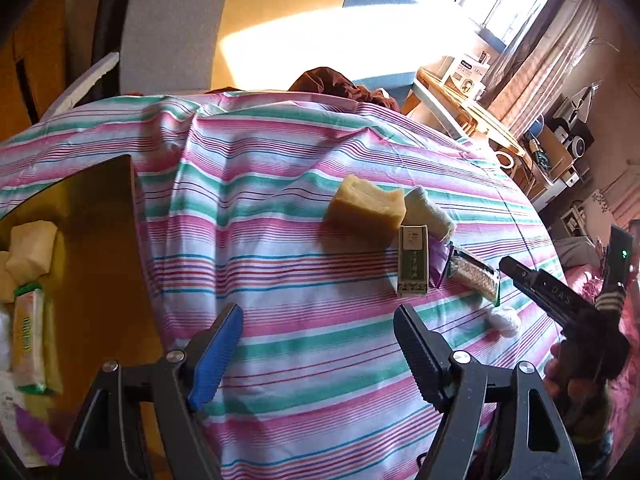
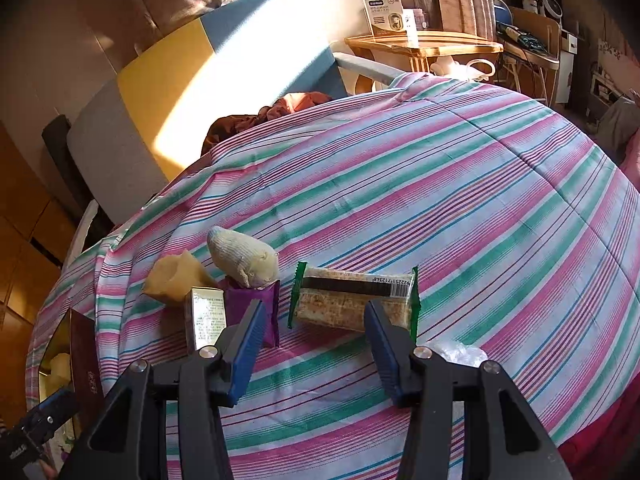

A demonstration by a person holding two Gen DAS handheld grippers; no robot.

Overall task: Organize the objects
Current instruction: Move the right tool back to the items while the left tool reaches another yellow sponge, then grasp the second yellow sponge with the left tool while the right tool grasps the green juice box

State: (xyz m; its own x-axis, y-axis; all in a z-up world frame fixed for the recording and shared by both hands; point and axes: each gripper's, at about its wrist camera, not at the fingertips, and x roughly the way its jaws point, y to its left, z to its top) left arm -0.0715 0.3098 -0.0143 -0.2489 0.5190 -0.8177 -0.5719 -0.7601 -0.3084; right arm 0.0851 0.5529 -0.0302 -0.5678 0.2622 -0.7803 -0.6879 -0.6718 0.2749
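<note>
Just purple packet (image 2: 256, 312) beside cracker pack (image 2: 352, 300)

Over a striped cloth (image 1: 280, 200), the left gripper (image 1: 318, 344) hangs with jaws apart and empty, facing a yellow sponge block (image 1: 366, 208), a small green box (image 1: 414, 262) and a wrapped snack bar (image 1: 474, 274), beside an open box (image 1: 96, 208).

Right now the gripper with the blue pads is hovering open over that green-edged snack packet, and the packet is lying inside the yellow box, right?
Not quite. The right gripper does hover open over the snack packet, but the packet lies on the striped cloth, not in the yellow box. The right wrist view shows it.
</note>
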